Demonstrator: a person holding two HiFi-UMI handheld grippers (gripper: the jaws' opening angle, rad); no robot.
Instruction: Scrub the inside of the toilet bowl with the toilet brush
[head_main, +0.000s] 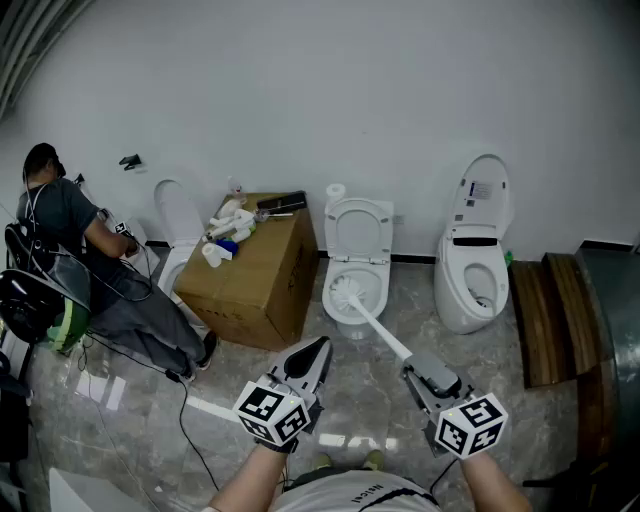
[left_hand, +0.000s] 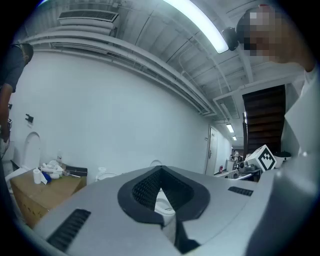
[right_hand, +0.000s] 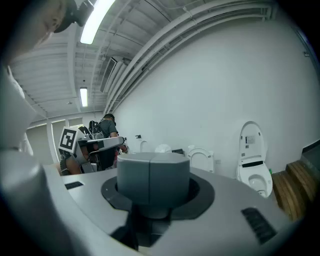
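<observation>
left claw (head_main: 320, 345): held closed, nothing gripped | right claw (head_main: 412, 368): clamped on the toilet brush (head_main: 378, 325) handle | brush head: seen over the left rim of the open toilet bowl (head_main: 376, 286), beside a cardboard box (head_main: 262, 275)

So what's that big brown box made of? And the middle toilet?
The box looks like cardboard: dull brown, with sharp folded edges. The middle toilet is probably glazed ceramic: white, smooth, slightly shiny. Its raised seat may be plastic.
</observation>
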